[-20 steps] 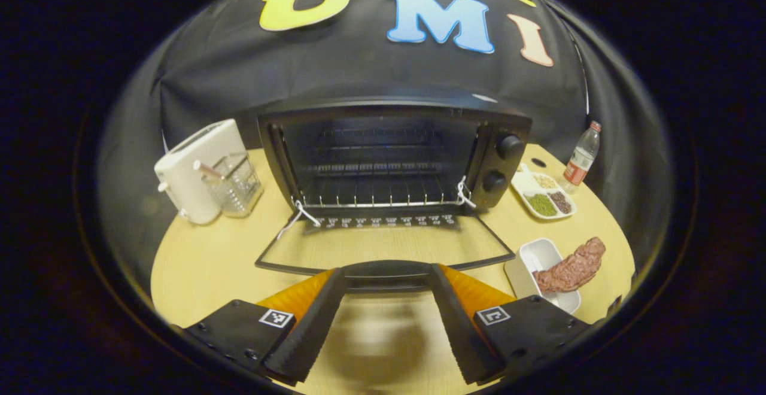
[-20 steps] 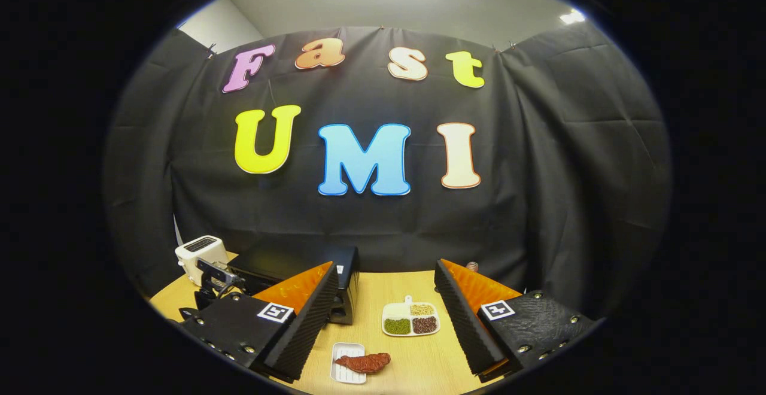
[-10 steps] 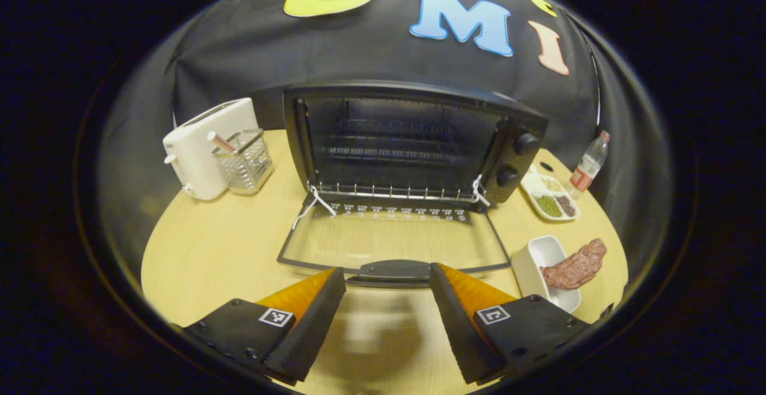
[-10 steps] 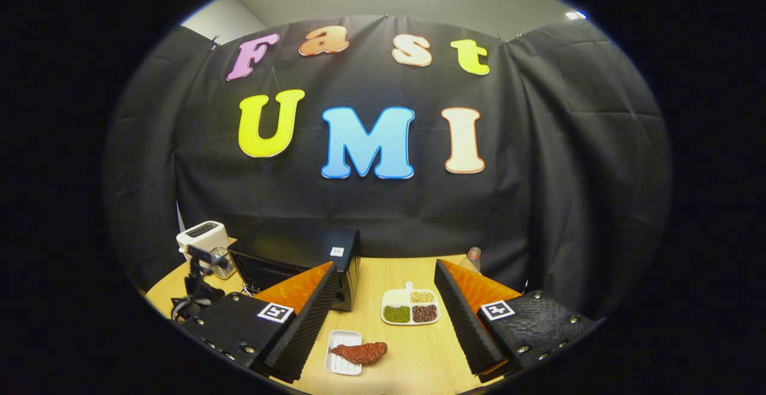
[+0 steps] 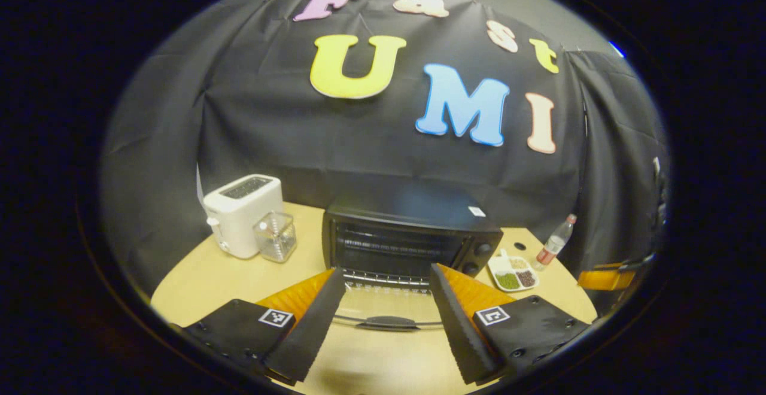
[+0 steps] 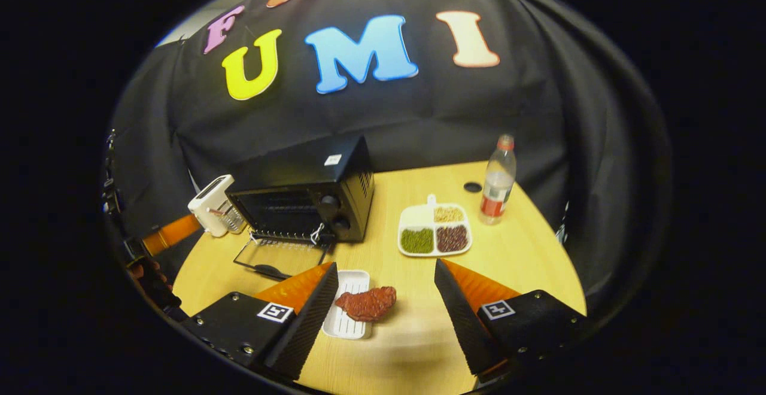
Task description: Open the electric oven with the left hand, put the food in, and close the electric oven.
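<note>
The black electric oven (image 5: 413,242) stands mid-table with its glass door (image 5: 386,308) folded down flat and its wire rack showing. My left gripper (image 5: 387,270) is open, held back from the door handle (image 5: 386,323), gripping nothing. In the right gripper view the oven (image 6: 305,194) sits to the left with the door (image 6: 281,254) down. A reddish-brown piece of meat (image 6: 366,302) lies across a small white dish (image 6: 347,320). My right gripper (image 6: 386,265) hovers open just short of the meat, one finger to each side, touching nothing.
A white toaster (image 5: 242,215) and a clear glass holder (image 5: 275,236) stand left of the oven. A divided tray of beans (image 6: 434,233) and a plastic bottle (image 6: 495,182) sit to its right on the wooden table (image 6: 526,263). A hand (image 6: 146,272) holds the other gripper at far left.
My left gripper has drawn back and risen from the door handle; the oven now looks smaller. My right gripper has tilted down and come closer to the meat dish.
</note>
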Action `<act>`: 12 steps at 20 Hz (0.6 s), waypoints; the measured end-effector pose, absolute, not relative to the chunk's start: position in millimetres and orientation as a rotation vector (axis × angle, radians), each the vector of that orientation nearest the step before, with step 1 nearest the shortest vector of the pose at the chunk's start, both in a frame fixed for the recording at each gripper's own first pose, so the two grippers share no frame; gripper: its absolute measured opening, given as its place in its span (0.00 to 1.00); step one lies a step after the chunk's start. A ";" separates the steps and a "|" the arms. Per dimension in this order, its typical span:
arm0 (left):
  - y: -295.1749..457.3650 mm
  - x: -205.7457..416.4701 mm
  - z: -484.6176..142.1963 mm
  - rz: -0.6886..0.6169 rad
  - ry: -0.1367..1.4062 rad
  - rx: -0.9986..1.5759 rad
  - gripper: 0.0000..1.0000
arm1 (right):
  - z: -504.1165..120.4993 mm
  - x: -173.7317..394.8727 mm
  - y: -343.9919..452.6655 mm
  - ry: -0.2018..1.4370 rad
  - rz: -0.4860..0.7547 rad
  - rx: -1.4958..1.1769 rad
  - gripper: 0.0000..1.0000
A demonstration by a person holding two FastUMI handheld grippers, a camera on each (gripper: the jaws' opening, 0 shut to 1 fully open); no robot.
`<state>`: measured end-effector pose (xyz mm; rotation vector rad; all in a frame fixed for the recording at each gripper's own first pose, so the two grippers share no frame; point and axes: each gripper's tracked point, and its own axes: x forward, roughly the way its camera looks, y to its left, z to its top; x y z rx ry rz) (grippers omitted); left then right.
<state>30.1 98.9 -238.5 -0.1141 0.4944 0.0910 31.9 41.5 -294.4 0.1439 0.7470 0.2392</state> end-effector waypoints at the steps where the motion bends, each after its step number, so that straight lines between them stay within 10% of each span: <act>1: 104.3 30.0 -224.8 0.105 0.469 -0.109 0.96 | -314.0 29.7 40.1 0.794 0.249 0.199 0.98; 11: 127.3 -8.4 -145.6 0.200 0.328 -0.064 0.96 | -404.1 26.8 52.0 1.032 0.283 0.603 0.90; 12: 129.7 -10.4 -145.0 0.211 0.326 -0.063 0.96 | -403.7 24.0 55.8 1.038 0.296 0.647 0.73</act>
